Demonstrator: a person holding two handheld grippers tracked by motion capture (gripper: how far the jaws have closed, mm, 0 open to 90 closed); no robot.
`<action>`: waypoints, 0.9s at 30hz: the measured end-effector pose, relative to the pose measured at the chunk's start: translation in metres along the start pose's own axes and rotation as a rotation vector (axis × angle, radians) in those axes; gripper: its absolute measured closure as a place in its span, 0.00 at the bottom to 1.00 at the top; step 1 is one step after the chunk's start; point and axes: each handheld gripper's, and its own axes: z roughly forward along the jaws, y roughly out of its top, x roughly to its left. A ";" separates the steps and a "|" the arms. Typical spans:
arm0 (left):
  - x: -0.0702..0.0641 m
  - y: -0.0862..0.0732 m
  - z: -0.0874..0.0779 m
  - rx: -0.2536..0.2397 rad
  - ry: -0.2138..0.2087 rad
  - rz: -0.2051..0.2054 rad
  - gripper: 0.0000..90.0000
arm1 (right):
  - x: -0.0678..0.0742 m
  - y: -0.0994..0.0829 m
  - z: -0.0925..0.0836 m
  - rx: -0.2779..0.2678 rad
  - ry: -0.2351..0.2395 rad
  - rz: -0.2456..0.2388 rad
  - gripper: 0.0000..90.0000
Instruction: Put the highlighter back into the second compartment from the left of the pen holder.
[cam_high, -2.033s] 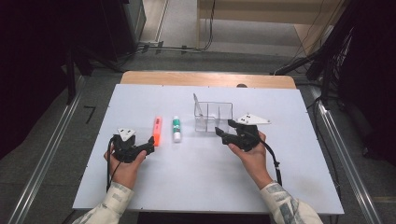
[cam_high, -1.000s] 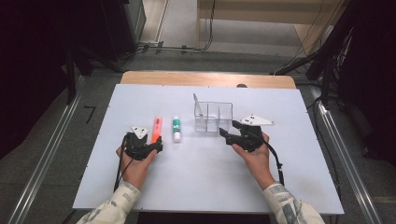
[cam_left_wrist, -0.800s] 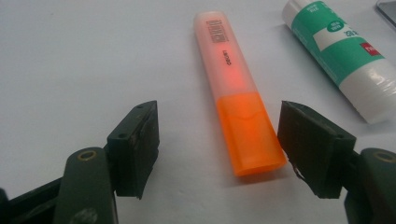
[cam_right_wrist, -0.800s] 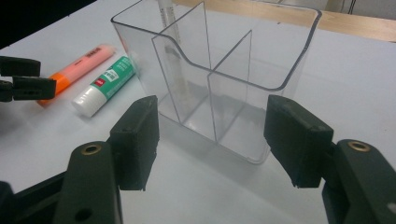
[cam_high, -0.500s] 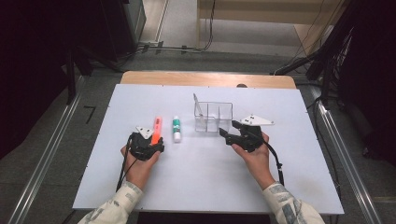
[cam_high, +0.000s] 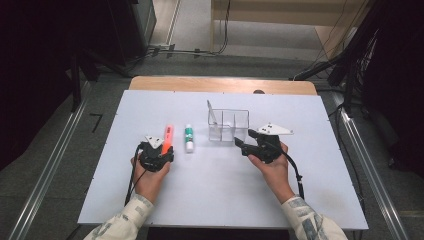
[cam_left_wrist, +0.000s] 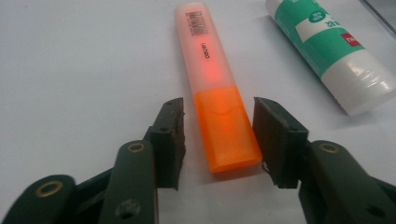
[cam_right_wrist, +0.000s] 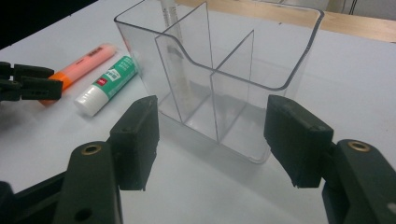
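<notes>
An orange highlighter (cam_left_wrist: 219, 93) lies flat on the white table (cam_high: 300, 110), its cap end toward me. My left gripper (cam_left_wrist: 218, 126) straddles that cap. Its jaws have just been closing, and a thin gap still shows on each side of the cap, so the pads do not press on it. From above, the left gripper (cam_high: 164, 151) sits at the near end of the highlighter (cam_high: 168, 135). A green-and-white glue stick (cam_left_wrist: 336, 51) lies just right of it. My right gripper (cam_right_wrist: 212, 135) stands open and empty in front of a clear divided organiser (cam_right_wrist: 219, 70).
The organiser (cam_high: 228, 125) stands mid-table with a pale slim stick (cam_high: 212, 112) leaning in its back-left compartment. The glue stick (cam_high: 189, 138) lies between highlighter and organiser. A wooden strip runs along the table's far edge. Cables trail from both grippers.
The left gripper moved right to the highlighter's near end, then narrowed its jaws around the cap. The right hand shifted slightly and has since kept still.
</notes>
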 end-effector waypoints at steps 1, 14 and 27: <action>0.001 0.000 0.000 0.003 -0.001 0.001 0.68 | 0.000 0.000 0.000 0.001 0.000 0.000 0.38; 0.003 0.000 -0.001 -0.004 -0.003 0.008 0.75 | -0.001 -0.001 -0.001 0.002 -0.002 0.001 0.38; 0.011 0.006 -0.015 -0.080 -0.002 -0.016 0.75 | 0.000 -0.001 0.000 0.003 0.002 -0.003 0.38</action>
